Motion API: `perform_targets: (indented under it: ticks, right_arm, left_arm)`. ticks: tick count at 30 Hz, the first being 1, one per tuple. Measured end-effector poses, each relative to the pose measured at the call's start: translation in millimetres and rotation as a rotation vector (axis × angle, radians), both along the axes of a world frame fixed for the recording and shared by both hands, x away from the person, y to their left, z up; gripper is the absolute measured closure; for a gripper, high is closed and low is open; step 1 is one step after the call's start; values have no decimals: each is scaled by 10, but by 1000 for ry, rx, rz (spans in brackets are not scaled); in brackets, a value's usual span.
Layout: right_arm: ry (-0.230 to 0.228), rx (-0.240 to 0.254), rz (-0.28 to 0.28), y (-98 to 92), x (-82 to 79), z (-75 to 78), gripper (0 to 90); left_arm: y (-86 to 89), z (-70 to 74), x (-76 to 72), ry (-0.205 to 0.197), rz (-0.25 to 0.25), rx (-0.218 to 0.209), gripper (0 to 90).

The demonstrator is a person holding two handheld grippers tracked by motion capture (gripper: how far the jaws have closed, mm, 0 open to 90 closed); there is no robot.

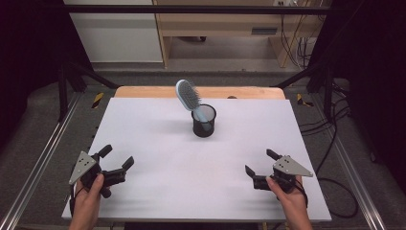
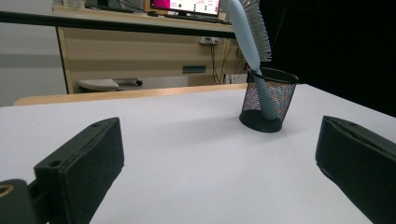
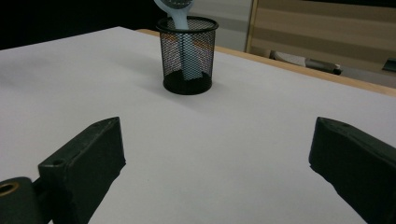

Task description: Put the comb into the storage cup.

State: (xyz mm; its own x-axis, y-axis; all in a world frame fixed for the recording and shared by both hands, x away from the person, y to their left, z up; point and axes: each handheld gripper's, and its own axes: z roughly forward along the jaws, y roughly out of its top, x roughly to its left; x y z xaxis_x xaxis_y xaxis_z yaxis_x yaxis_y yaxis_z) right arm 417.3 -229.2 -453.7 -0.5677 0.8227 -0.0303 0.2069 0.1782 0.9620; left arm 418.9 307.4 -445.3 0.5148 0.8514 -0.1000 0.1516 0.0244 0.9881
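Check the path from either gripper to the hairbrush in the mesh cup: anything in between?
Nothing visible. Bare white table lies between the open left gripper, the open right gripper and the mesh cup. The hairbrush leans out of the cup, head up.

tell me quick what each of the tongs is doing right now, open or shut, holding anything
Left tongs: open, holding nothing, resting near the table's left front edge.
Right tongs: open, holding nothing, near the right front edge.

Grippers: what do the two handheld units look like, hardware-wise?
Both match: the left gripper and right gripper have black bodies, two blocky black jaws with textured pads, and a grey three-cornered plate with small dark holes on top. A black cable trails from each. No sleeves visible.
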Motion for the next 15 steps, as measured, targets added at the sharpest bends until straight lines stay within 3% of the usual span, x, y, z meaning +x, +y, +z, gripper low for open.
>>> perform_targets:
  ticks: [15]
  right_arm:
    - [-19, 9, -39, -205, -18, -9, 36]
  left_arm:
    - [-35, -71, -12, 17, -25, 10, 11]
